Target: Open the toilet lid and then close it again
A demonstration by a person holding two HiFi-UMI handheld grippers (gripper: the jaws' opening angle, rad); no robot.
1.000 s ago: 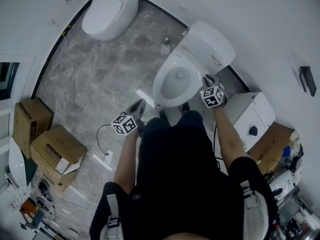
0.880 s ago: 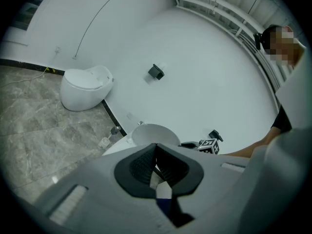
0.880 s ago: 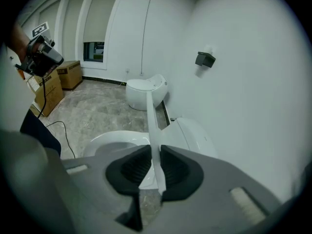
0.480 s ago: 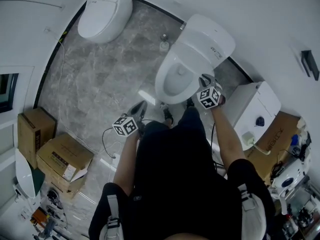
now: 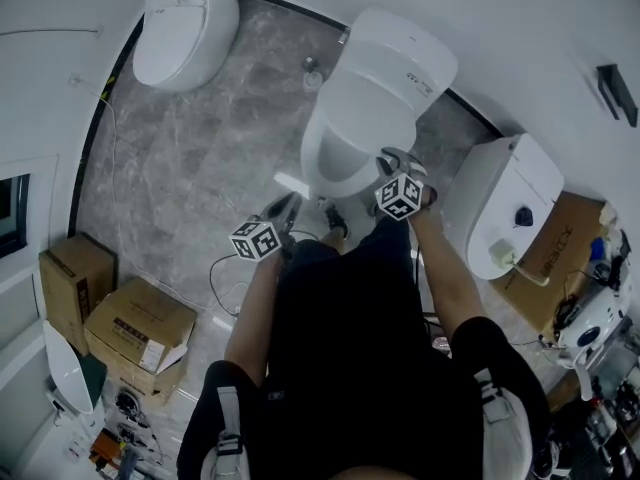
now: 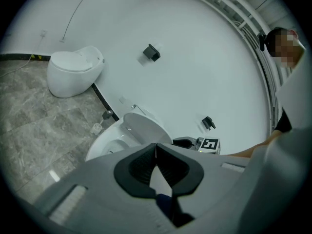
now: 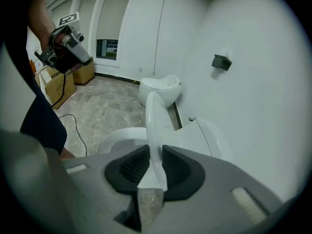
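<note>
The lid, partly raised over the bowl, is gripped at its rim by the right gripper, whose jaws are opening. It should be eased down, not dropped. The left gripper is closed and empty.

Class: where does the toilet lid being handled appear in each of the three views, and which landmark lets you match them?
Head view: toilet lid upper centre, tilted over the bowl.
Left gripper view: centre, a pale oval behind the bowl.
Right gripper view: centre, edge-on, between the opening jaws of the right hand-held gripper.
Shared landmark: the second toilet against the wall, in all three.
</note>
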